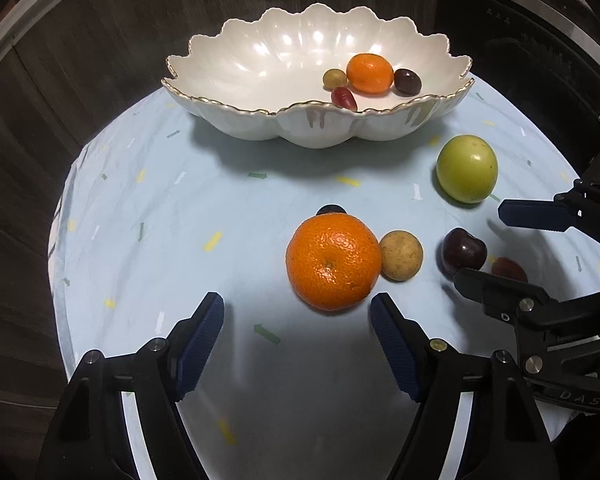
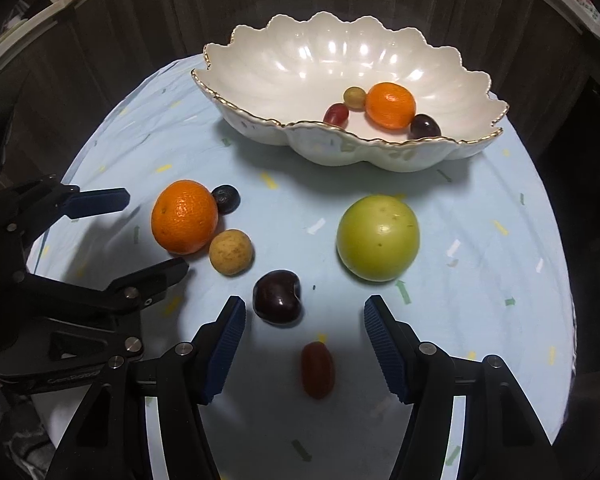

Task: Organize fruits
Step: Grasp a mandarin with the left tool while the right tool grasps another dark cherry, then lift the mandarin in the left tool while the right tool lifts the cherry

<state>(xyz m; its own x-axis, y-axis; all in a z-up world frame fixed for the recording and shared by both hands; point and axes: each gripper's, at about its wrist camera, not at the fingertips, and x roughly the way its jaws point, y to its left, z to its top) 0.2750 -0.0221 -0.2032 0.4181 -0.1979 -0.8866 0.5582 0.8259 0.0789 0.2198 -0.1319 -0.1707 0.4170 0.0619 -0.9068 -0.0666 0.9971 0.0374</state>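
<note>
An orange lies on the pale blue cloth just ahead of my left gripper, which is open with its pads short of the fruit. A tan round fruit touches the orange, and a dark berry sits behind it. My right gripper is open. A dark cherry lies by its left fingertip and a red grape lies between its fingers, untouched. A green apple sits ahead to the right. The white scalloped bowl holds a mandarin and three small fruits.
The round table's edge curves close on the left and drops to dark wood flooring. In the right wrist view, the left gripper straddles the orange. The cloth between the bowl and the loose fruit is bare.
</note>
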